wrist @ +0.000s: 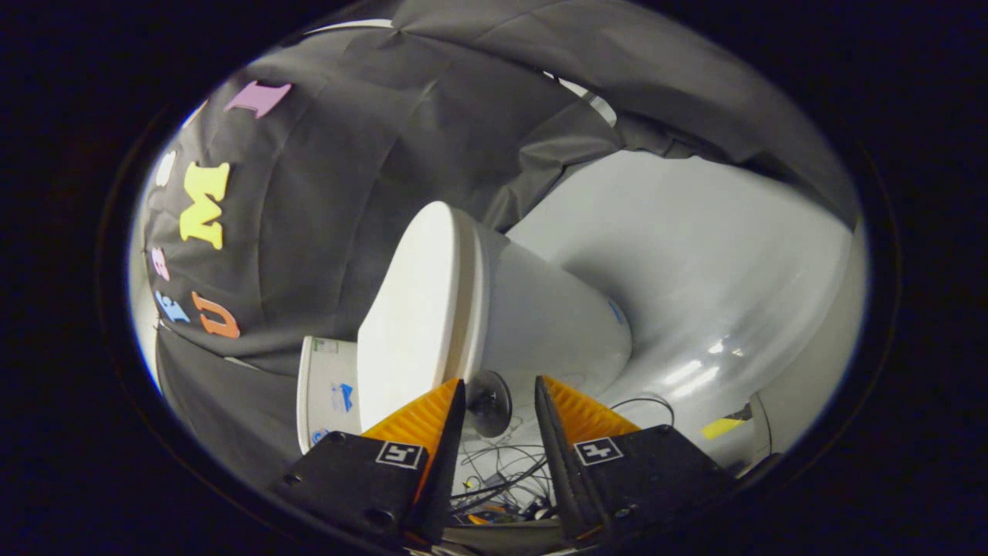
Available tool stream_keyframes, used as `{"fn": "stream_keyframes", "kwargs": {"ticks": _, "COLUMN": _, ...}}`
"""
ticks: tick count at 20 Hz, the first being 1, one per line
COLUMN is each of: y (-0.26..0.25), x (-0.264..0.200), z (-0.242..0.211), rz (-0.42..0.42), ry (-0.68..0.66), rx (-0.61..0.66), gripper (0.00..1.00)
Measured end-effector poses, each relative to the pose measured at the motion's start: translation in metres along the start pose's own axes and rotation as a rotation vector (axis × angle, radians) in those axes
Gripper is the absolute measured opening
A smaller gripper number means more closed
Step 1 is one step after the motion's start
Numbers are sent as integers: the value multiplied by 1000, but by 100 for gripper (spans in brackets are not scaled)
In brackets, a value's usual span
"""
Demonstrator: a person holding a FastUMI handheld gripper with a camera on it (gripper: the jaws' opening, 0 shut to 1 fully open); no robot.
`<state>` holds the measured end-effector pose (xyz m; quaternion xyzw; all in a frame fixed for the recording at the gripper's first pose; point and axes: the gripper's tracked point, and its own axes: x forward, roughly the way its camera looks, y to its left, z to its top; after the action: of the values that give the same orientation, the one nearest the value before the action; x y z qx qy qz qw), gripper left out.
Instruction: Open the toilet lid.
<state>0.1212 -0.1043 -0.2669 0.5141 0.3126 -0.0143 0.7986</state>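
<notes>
Gaping with clear gap between them, jaws of gripper (500,390) hold nothing. Loose tangle of cables (502,471) visible low between fingers. Small round metal knob (489,401) sits in gap near fingertips. Just ahead, white toilet (563,316), view rolled sideways. Toilet lid (413,309) closed flat against seat, its edge just beyond one fingertip, contact unclear. White tank (328,390) beside lid. Pale glossy floor (695,262) beyond bowl. Dark cloth booth wall (370,154) farthest back.
</notes>
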Motion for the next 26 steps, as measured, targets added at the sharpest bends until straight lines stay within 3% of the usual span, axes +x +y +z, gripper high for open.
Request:
{"fn": "stream_keyframes", "kwargs": {"ticks": 9, "y": 6, "x": 11, "z": -8, "rz": 84, "ry": 39, "rx": 73, "gripper": 27}}
{"fn": "stream_keyframes", "kwargs": {"ticks": 16, "y": 14, "x": 10, "z": -5, "rz": 80, "ry": 27, "rx": 142, "gripper": 15}}
{"fn": "stream_keyframes", "kwargs": {"ticks": 26, "y": 38, "x": -5, "z": -3, "rz": -8, "ry": -10, "rx": 67, "gripper": 8}}
